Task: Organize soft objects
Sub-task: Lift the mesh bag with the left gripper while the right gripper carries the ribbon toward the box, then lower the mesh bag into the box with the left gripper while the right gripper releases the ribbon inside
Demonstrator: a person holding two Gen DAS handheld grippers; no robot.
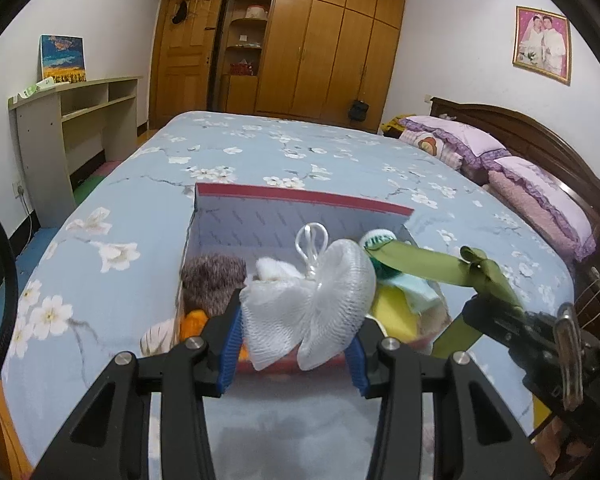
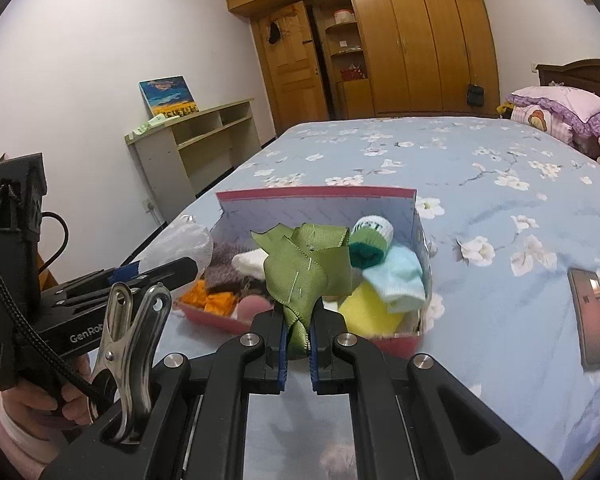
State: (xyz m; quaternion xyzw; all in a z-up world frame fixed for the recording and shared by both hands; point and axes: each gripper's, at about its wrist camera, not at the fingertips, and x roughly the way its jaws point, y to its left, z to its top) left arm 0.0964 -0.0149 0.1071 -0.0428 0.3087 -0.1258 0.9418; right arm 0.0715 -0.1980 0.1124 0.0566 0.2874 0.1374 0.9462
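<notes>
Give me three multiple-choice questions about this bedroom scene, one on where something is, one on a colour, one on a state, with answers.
1. Where does the phone lie?
A. in the box
B. on the bedspread, right of the box
C. on the shelf unit

2. What colour is the ribbon?
A. olive green
B. red
C. white

3. How is the left hand-held gripper?
A. empty and wide open
B. shut on a white mesh bath pouf
C. shut on a sock

Answers: 1 B, it rests on the floral bedspread beside the box. 2 A, the right hand-held gripper pinches olive fabric. 3 B, the white mesh bath pouf sits between its blue pads.
</notes>
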